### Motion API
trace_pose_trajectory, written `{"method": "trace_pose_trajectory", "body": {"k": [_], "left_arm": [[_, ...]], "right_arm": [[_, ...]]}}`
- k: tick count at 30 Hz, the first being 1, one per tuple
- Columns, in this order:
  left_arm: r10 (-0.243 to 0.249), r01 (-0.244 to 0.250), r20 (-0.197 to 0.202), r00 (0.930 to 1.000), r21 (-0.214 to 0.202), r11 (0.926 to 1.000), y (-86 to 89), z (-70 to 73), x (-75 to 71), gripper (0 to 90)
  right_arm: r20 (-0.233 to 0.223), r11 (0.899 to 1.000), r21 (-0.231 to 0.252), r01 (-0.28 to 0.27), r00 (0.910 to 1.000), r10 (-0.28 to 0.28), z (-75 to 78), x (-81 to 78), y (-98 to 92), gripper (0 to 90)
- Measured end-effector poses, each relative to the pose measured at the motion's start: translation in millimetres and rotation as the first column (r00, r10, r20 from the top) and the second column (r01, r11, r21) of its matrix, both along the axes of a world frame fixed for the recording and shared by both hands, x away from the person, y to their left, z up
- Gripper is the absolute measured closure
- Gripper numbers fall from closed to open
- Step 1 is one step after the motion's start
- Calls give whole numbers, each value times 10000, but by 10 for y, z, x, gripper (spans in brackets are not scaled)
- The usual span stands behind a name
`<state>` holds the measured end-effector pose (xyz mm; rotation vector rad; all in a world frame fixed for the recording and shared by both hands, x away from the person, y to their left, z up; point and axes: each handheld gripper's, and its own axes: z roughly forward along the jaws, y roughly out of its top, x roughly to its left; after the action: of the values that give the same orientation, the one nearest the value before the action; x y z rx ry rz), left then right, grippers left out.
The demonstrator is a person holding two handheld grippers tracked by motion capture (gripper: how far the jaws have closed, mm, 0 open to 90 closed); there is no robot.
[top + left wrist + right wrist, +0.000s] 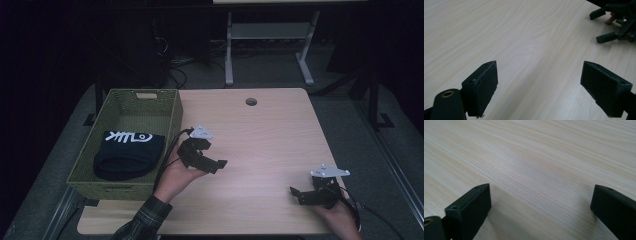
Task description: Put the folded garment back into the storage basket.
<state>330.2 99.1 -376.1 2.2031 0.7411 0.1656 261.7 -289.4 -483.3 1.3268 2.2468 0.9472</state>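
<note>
My left gripper point(220, 164) hovers over the wooden table point(260, 130) just right of the basket, held from below by a hand in a plaid sleeve. Its jaws stand wide open point(539, 85) with only bare wood between them. My right gripper point(295, 194) rests low near the table's front right corner, pointing left, open point(540, 207) and holding nothing. It also appears at the top right of the left gripper view as the right gripper point(599, 25), jaws spread. A green woven basket point(172, 125) at the table's left holds a black knit hat point(129, 152) with a white fish-bone design.
A round cable hole point(251, 102) sits near the table's far edge. Beyond the table stand white desk legs point(229, 55) and cables on a dark floor. Bare wood stretches between the two grippers.
</note>
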Motion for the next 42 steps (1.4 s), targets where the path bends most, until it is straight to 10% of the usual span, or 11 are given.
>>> {"method": "trace_pose_trajectory", "body": {"k": [32,42], "left_arm": [[-311,283,358,9989,780,9965,-214,-928,-134,132],[-1,-70,901,9959,784,9969,-226,-1026,-154,128]], "right_arm": [[-3,10000,15,15,10000,-15,0,0,2,28],[-2,10000,16,15,10000,-15,0,0,1,28]]}}
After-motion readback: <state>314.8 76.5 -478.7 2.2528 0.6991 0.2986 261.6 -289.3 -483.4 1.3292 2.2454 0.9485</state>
